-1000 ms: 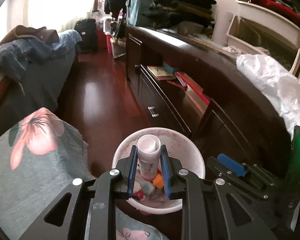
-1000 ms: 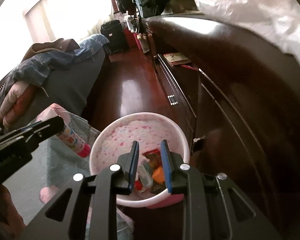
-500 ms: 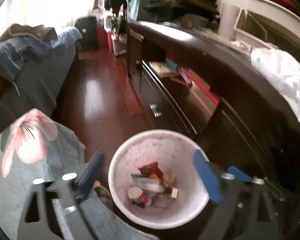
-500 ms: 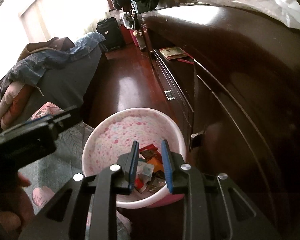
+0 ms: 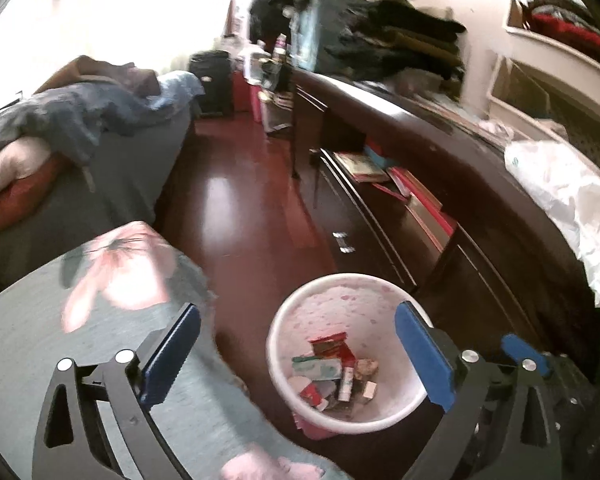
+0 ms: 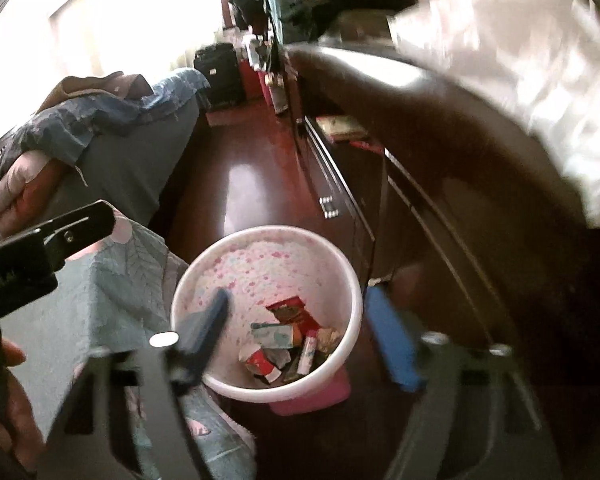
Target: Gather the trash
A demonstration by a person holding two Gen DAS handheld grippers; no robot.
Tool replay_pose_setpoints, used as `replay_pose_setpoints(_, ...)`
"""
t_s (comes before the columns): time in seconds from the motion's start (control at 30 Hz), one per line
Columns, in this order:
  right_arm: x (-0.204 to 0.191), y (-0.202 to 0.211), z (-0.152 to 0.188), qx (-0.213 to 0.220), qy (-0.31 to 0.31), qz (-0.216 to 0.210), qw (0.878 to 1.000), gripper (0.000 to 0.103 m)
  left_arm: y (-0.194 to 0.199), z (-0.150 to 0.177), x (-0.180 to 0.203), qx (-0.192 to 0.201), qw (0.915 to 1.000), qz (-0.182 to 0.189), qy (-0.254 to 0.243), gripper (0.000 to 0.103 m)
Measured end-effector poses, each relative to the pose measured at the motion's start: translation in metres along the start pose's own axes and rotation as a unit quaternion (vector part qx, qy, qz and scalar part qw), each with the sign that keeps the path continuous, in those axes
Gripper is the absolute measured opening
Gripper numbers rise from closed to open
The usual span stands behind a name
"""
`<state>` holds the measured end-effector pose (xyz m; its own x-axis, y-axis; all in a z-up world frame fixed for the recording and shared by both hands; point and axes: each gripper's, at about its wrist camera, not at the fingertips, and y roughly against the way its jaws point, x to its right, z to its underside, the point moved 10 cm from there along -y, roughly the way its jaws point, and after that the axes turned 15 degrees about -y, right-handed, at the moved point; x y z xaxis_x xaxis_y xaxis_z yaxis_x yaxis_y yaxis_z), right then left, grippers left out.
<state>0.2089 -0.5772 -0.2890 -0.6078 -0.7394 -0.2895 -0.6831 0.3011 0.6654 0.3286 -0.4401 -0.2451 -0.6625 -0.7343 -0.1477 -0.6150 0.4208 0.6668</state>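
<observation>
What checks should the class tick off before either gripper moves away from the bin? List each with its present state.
1. Left gripper open and holding nothing: ok.
2. Right gripper open and holding nothing: ok, though blurred.
3. Trash lies inside the pink-speckled bin, with the tube among it: ok.
4. Bin stands upright on the floor: ok.
5. No trash spilled beside the bin: cannot tell; the grippers hide part of the floor.
</observation>
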Motion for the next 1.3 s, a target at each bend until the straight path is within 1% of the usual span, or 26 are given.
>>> replay_pose_setpoints(0.07,-0.015,0.014,0.003,0.008,0.012,-0.009,1.0,0.098,0.016,0.003,-0.011,0.007,0.9999,-0.011,0.01,0.099)
replay_pose_setpoints(0.1,-0.022,0.02,0.007,0.01,0.017,-0.012,1.0,0.099,0.029,0.007,-0.02,0.011,0.9995,-0.021,0.02,0.099)
replay_pose_setpoints(0.17,-0.039,0.032,0.015,0.012,0.034,-0.018,0.999,0.099,0.046,0.013,-0.032,0.016,0.9988,-0.036,0.029,0.099)
replay_pose_setpoints(0.27,-0.067,0.049,0.029,0.01,0.064,-0.031,0.997,0.1,0.082,0.025,-0.057,0.029,0.996,-0.067,0.051,0.099)
replay_pose_setpoints(0.33,-0.081,0.06,0.038,0.011,0.08,-0.036,0.996,0.1,0.111,0.038,-0.079,0.038,0.9927,-0.088,0.074,0.099)
replay_pose_setpoints(0.47,-0.122,0.091,0.06,0.018,0.114,-0.06,0.991,0.1,0.154,0.062,-0.112,0.046,0.9862,-0.114,0.111,0.099)
replay_pose_setpoints(0.57,-0.149,0.12,0.074,0.026,0.135,-0.082,0.987,0.1,0.193,0.086,-0.137,0.053,0.9788,-0.144,0.136,0.099)
replay_pose_setpoints(0.67,-0.173,0.149,0.085,0.034,0.148,-0.098,0.983,0.1,0.241,0.111,-0.161,0.063,0.9692,-0.181,0.155,0.099)
replay_pose_setpoints(0.77,-0.196,0.185,0.097,0.041,0.161,-0.129,0.978,0.1,0.275,0.128,-0.173,0.067,0.9622,-0.208,0.162,0.099)
replay_pose_setpoints(0.8,-0.204,0.198,0.101,0.045,0.164,-0.141,0.975,0.1,0.292,0.137,-0.178,0.068,0.9593,-0.221,0.162,0.099)
replay_pose_setpoints(0.87,-0.217,0.221,0.107,0.053,0.17,-0.162,0.971,0.1,0.31,0.147,-0.182,0.067,0.9558,-0.236,0.162,0.099)
replay_pose_setpoints(0.93,-0.228,0.242,0.11,0.059,0.173,-0.179,0.967,0.1,0.334,0.161,-0.188,0.071,0.9498,-0.254,0.168,0.099)
replay_pose_setpoints(1.03,-0.241,0.271,0.115,0.064,0.172,-0.203,0.962,0.1,0.368,0.177,-0.196,0.084,0.941,-0.272,0.183,0.099)
replay_pose_setpoints(1.17,-0.25,0.303,0.119,0.073,0.17,-0.219,0.958,0.1,0.414,0.192,-0.203,0.109,0.9285,-0.295,0.197,0.099)
replay_pose_setpoints(1.23,-0.257,0.317,0.124,0.071,0.176,-0.232,0.954,0.1,0.431,0.197,-0.203,0.12,0.9244,-0.301,0.202,0.099)
replay_pose_setpoints(1.3,-0.263,0.33,0.13,0.074,0.182,-0.242,0.95,0.1,0.445,0.199,-0.202,0.128,0.9223,-0.304,0.201,0.099)
